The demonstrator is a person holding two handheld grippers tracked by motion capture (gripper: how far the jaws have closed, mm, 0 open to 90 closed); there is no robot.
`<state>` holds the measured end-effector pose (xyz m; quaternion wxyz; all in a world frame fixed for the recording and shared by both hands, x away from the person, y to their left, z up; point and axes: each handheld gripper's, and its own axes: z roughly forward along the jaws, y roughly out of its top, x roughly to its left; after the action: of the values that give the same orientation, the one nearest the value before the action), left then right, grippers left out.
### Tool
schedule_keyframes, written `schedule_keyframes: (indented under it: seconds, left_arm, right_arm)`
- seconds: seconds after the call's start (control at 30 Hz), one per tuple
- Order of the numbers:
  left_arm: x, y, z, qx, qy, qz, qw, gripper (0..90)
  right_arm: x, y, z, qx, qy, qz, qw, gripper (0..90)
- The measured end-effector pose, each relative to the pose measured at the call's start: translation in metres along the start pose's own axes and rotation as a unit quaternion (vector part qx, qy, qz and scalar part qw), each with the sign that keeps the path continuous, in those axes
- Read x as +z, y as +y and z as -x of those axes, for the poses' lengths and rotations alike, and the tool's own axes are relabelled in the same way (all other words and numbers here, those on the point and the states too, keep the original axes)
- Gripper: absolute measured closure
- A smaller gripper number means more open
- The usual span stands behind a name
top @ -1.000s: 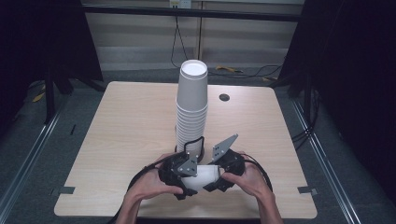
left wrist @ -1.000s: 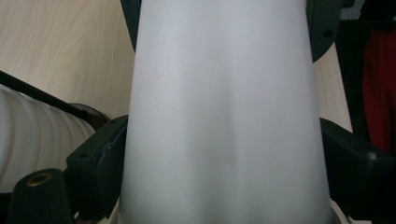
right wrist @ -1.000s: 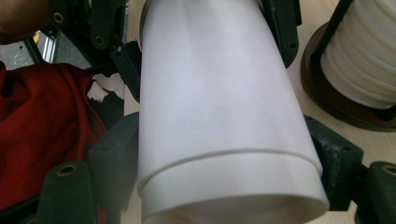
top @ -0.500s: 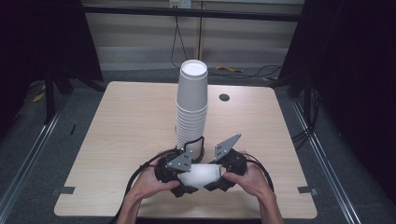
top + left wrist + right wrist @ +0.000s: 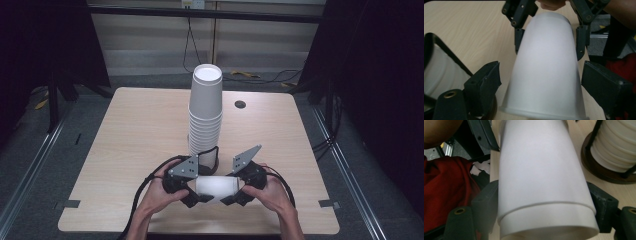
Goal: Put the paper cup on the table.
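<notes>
A white paper cup [image 5: 216,186] lies on its side just above the table's front edge, held between both grippers. My left gripper [image 5: 199,192] is at its left end and my right gripper [image 5: 232,192] at its right end. In the left gripper view the cup [image 5: 544,75] lies between the left gripper's [image 5: 542,71] black pads, which have just been closing on it. In the right gripper view the right gripper's [image 5: 542,195] pads press both sides of the cup [image 5: 536,170]. A seam rings the cup's near end there, as if one cup sits inside another.
A tall stack of white cups [image 5: 205,112] stands upside down in a black wire holder [image 5: 212,159] just behind the grippers. The wooden table [image 5: 125,145] has a small dark hole [image 5: 240,104] at the back right. Red cloth [image 5: 446,190] shows below the table edge.
The left gripper has come down from beside the holder to the cup's left end and its jaws have narrowed. The cup has swung from tilted to level. The right gripper stayed put.
</notes>
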<state>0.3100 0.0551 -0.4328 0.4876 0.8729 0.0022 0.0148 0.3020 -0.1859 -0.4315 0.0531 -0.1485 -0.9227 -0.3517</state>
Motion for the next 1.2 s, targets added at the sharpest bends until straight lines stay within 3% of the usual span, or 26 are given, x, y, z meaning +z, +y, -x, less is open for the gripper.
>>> schedule_keyframes:
  seconds: [0.2,0.37,0.57,0.77,0.93,1.1,1.2]
  left_arm:
    - [-0.01,-0.003,0.003,-0.019,0.024,0.034,0.999,15.6]
    - [-0.016,-0.005,0.006,-0.033,0.056,0.035,0.9972,16.2]
    - [-0.024,-0.011,0.009,-0.048,0.068,0.072,0.9939,16.2]
    - [-0.027,-0.014,0.012,-0.056,0.076,0.091,0.9913,15.6]
    - [-0.025,-0.019,0.013,-0.064,0.07,0.112,0.9892,15.4]
    - [-0.021,-0.022,0.014,-0.074,0.065,0.118,0.9881,15.4]
    - [-0.019,-0.024,0.015,-0.076,0.07,0.118,0.9876,15.5]
  right_arm:
    - [-0.006,-0.01,0.004,0.022,-0.02,0.023,0.9993,22.8]
    - [-0.01,-0.016,0.005,0.04,-0.022,0.044,0.998,22.7]
    - [-0.013,-0.024,0.003,0.047,-0.024,0.076,0.9957,22.7]
    - [-0.017,-0.037,0.002,0.056,-0.025,0.116,0.9914,22.7]
    - [-0.019,-0.046,0.002,0.059,-0.024,0.152,0.9863,22.7]
    - [-0.016,-0.05,0.002,0.059,-0.025,0.169,0.9835,22.5]
    - [-0.015,-0.053,0.002,0.057,-0.025,0.19,0.9799,22.5]
